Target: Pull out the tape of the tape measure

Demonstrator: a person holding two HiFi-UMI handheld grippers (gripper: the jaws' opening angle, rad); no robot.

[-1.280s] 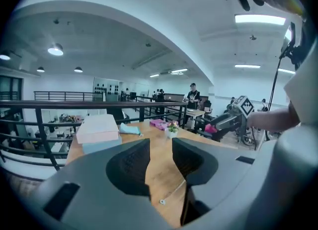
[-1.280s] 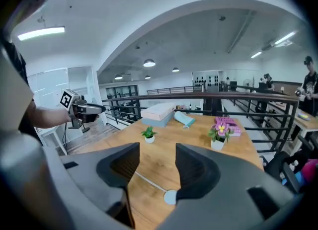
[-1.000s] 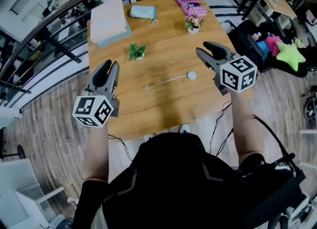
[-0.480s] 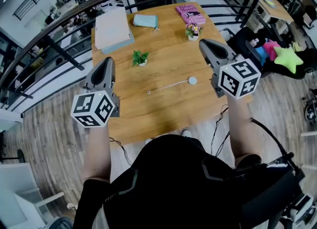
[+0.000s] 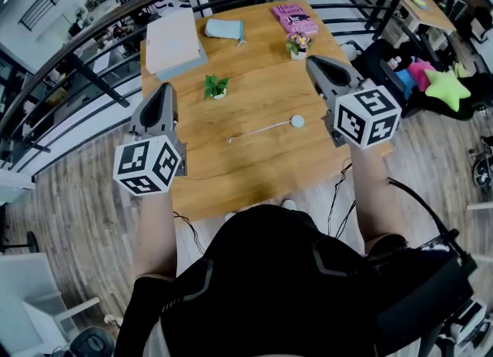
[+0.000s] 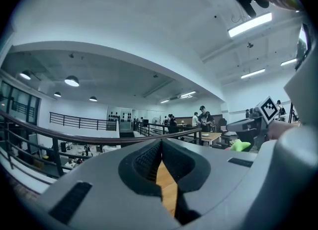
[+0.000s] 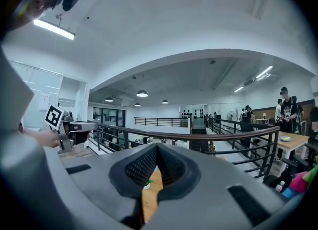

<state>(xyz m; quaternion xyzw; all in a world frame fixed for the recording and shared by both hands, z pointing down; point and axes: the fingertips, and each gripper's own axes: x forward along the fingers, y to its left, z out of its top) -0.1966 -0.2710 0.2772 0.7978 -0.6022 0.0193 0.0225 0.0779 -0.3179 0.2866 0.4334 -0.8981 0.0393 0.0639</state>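
Note:
The tape measure (image 5: 297, 121) is a small round white case lying on the wooden table (image 5: 254, 170). Its thin tape (image 5: 258, 129) stretches out to the left across the tabletop. My left gripper (image 5: 165, 90) hovers over the table's left edge, jaws shut with nothing between them. My right gripper (image 5: 315, 63) hangs over the right side, above and right of the case, also shut and empty. In the left gripper view the left gripper (image 6: 160, 142) has its pads closed together. The right gripper view shows the right gripper (image 7: 157, 147) the same. Neither touches the tape measure.
A small green plant (image 5: 215, 85) stands beyond the tape's end. Farther back are stacked books (image 5: 174, 39), a light blue pouch (image 5: 224, 30), a pink book (image 5: 293, 16) and a flower pot (image 5: 299, 42). A railing (image 5: 92, 31) curves behind; a green star plush (image 5: 451, 85) lies right.
Both grippers' jaws stood apart a second ago and are now shut on nothing. Both grippers have risen a little. The tape measure has not moved.

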